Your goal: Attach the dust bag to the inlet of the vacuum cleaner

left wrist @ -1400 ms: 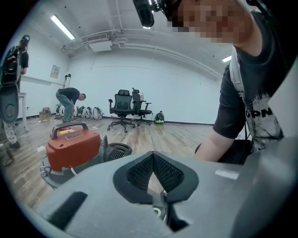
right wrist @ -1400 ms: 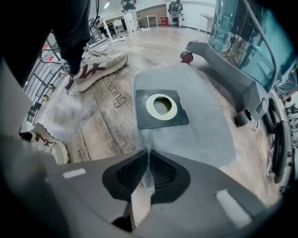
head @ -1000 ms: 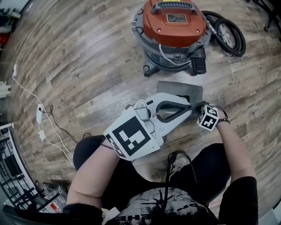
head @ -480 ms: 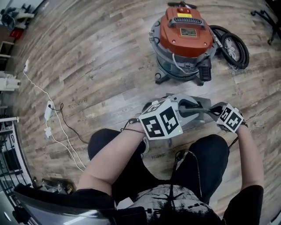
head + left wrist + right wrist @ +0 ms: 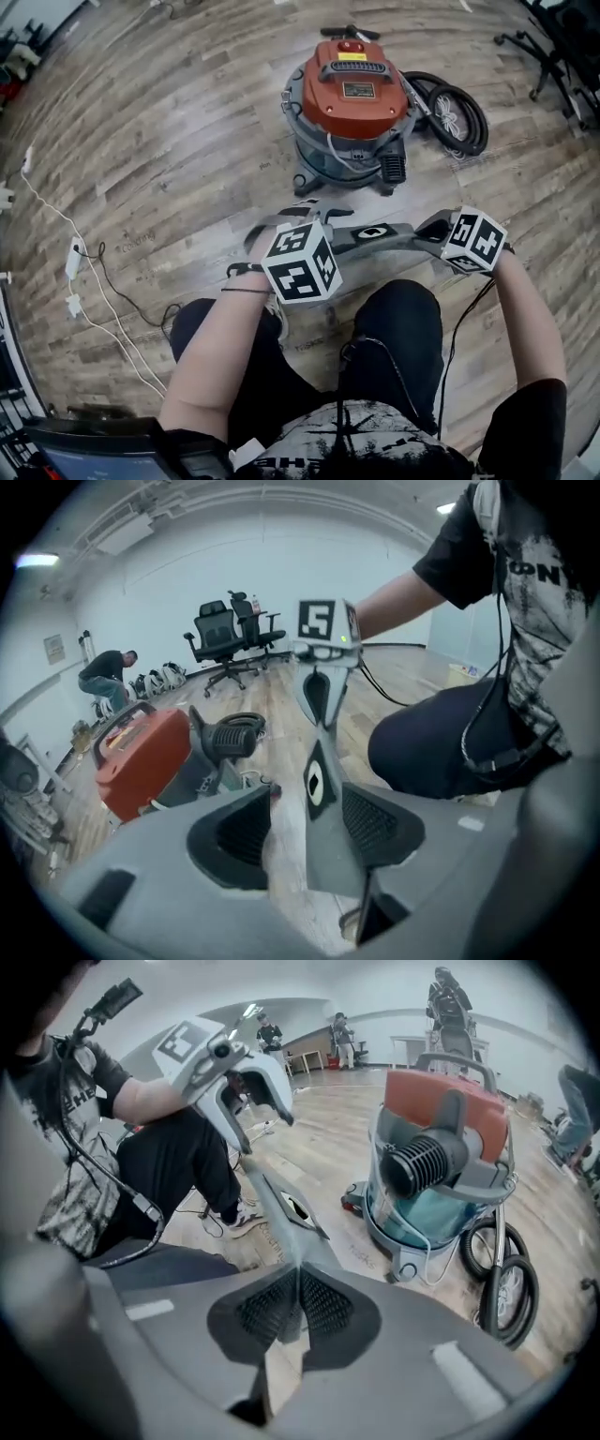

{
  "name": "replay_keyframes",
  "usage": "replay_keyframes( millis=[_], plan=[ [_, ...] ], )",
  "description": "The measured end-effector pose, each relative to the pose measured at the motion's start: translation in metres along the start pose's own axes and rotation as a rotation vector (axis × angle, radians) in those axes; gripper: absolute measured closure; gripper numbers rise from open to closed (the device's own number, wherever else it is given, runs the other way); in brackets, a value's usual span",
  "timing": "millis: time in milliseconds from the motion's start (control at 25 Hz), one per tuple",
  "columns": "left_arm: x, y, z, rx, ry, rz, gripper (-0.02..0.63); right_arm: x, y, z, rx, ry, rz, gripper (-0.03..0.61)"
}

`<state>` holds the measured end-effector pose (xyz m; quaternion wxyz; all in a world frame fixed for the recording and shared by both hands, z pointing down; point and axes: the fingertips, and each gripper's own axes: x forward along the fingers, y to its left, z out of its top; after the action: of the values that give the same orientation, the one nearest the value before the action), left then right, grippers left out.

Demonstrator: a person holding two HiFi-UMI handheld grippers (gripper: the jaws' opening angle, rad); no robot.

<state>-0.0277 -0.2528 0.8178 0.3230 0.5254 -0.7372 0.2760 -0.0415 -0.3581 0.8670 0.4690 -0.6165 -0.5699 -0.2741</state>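
**Bag hangs from one grip, well short of the vacuum**

The vacuum cleaner [image 5: 349,98] stands on the wooden floor [image 5: 169,150], its orange lid on and its hose [image 5: 456,114] coiled behind it. It is well apart from the person's knees, where the work is.

The dust bag [image 5: 375,234] is held in the air between the two grippers, above the lap and clear of the machine. It is a flat, thin grey sheet, seen edge-on from both gripper views.

The right gripper [image 5: 298,1309] has its pads pinched together on one end of the bag. The left gripper [image 5: 298,829] has just been opening its jaws; they now stand wide apart, with the bag's other end passing loosely between them.

The risk is that the bag now hangs from one pinch alone. It may sag, swing or twist, so the collar would meet the inlet crooked.

The collar's small diamond-shaped opening [image 5: 315,782] faces the left gripper's camera.
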Motion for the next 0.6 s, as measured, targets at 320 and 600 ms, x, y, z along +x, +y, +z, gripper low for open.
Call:
replay_keyframes(
  millis=[320,600],
  plan=[
    [0.016,-0.024,-0.017,0.1,0.128,0.0,0.357,-0.021,0.009,0.025,0.02,-0.076,0.044,0.561],
    [0.022,0.002,-0.014,0.195,0.136,0.125,0.495,-0.032,0.03,0.038,-0.035,-0.123,0.076,0.561]
  ],
)
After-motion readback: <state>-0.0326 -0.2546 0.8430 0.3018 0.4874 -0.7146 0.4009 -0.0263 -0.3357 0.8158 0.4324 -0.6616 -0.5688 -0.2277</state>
